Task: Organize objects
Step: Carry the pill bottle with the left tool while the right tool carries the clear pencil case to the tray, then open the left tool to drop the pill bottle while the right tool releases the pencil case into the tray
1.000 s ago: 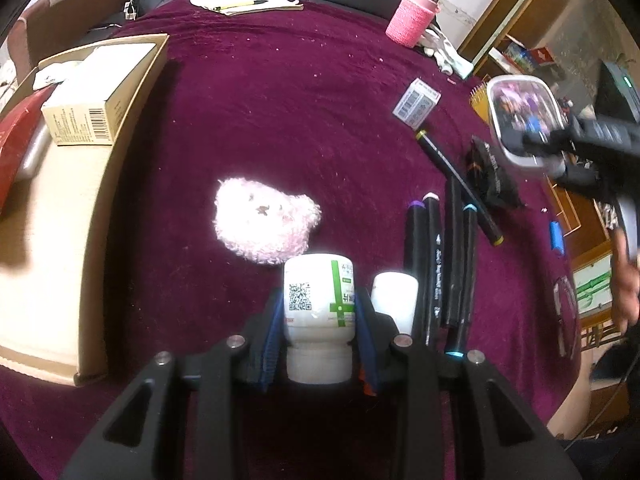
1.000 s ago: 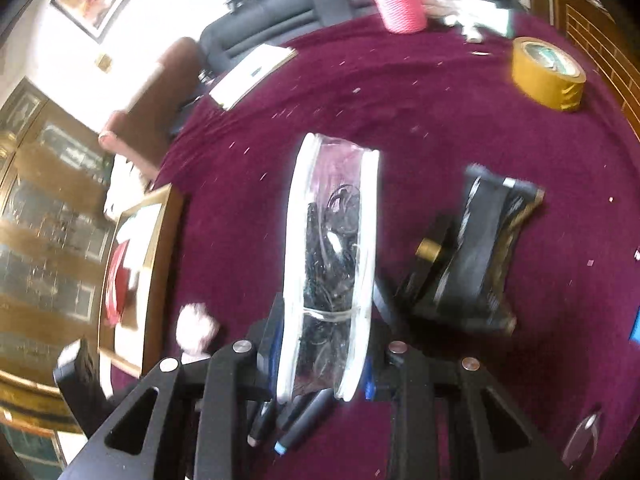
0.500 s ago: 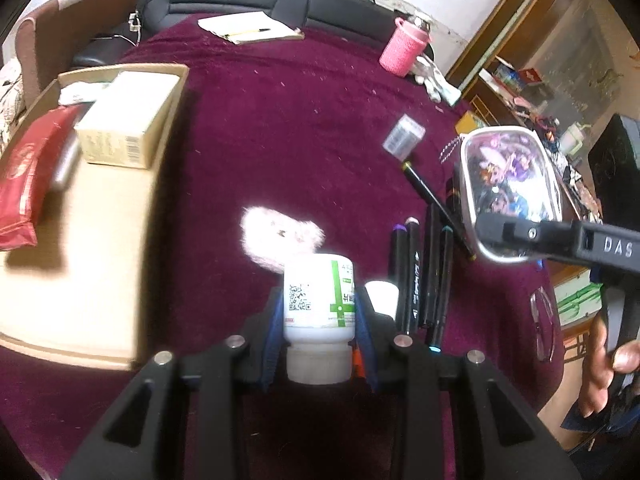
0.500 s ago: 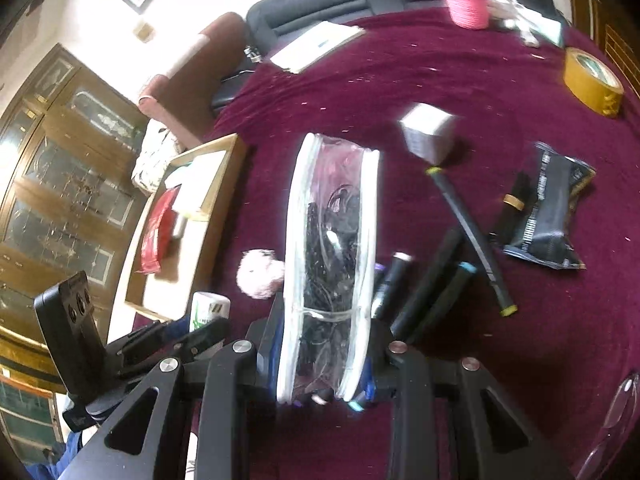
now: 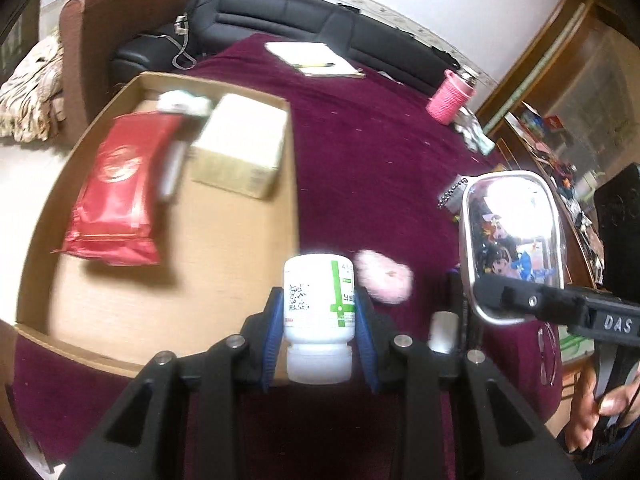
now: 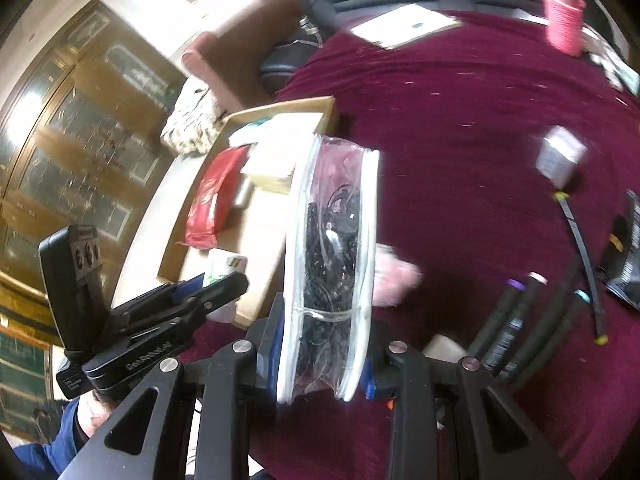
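My left gripper is shut on a white bottle with a green label, held cap-down above the near right corner of the cardboard tray. My right gripper is shut on a clear zip pouch stuffed with black cables, held edge-on over the maroon tablecloth beside the tray. In the left wrist view the pouch hangs at the right, showing a cartoon print. In the right wrist view the bottle and left gripper sit at the lower left.
The tray holds a red packet and a cream box. A pink fluffy ball, several black markers, a small grey box, a black packet, a notepad and a pink cup lie on the tablecloth.
Both grippers have swung left toward the cardboard tray, each keeping its hold. The bottle has left the pink ball and markers behind; the pouch has come over beside the tray.
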The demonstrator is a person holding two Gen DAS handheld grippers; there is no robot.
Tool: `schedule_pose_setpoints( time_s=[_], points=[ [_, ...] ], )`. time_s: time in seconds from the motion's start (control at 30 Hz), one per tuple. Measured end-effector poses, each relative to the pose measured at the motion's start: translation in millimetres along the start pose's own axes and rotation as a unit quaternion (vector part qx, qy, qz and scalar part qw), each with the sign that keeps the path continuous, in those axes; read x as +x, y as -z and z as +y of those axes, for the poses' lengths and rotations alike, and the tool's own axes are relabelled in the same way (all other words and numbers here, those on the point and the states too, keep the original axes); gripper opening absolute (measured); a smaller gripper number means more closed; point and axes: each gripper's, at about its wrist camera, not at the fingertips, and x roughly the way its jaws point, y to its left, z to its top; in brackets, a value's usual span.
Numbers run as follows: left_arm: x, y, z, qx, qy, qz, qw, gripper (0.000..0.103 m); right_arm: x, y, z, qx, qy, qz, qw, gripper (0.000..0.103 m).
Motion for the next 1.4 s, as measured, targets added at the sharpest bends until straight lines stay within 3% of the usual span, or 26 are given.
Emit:
schedule_pose_setpoints(
  time_s=[0.27, 0.57, 0.8, 1.13, 1.17, 1.3, 1.4],
  points=[
    [0, -5, 46, -0.017, -0.016, 0.009, 0.9997, 0.033, 61, -29, 51, -0.036, -0.008, 0.027, 0.999, 0.033],
    [10, -5, 72, -0.001, -0.03, 0.018, 0.9994, 0.033, 123, -51, 70, -0.035, -0.007, 0.053, 0.998, 0.033],
    [18, -4, 76, 0.02, -0.039, 0.024, 0.9988, 0.033, 144, -60, 72, -0.03, -0.008, 0.064, 0.997, 0.033],
    [17, 0, 85, 0.009, -0.041, 0.018, 0.9989, 0.033, 159, -63, 71, -0.018, -0.025, 0.078, 0.996, 0.036],
    [16, 0, 86, 0.008, -0.041, 0.016, 0.999, 0.033, 160, -62, 70, -0.015, -0.024, 0.087, 0.996, 0.036],
    [12, -1, 91, 0.0, -0.038, 0.01, 0.9992, 0.033, 153, -60, 69, -0.014, -0.022, 0.095, 0.995, 0.061],
    [10, -2, 94, -0.006, -0.034, 0.009, 0.9994, 0.033, 142, -60, 70, -0.027, -0.006, 0.093, 0.995, 0.066]
  ],
)
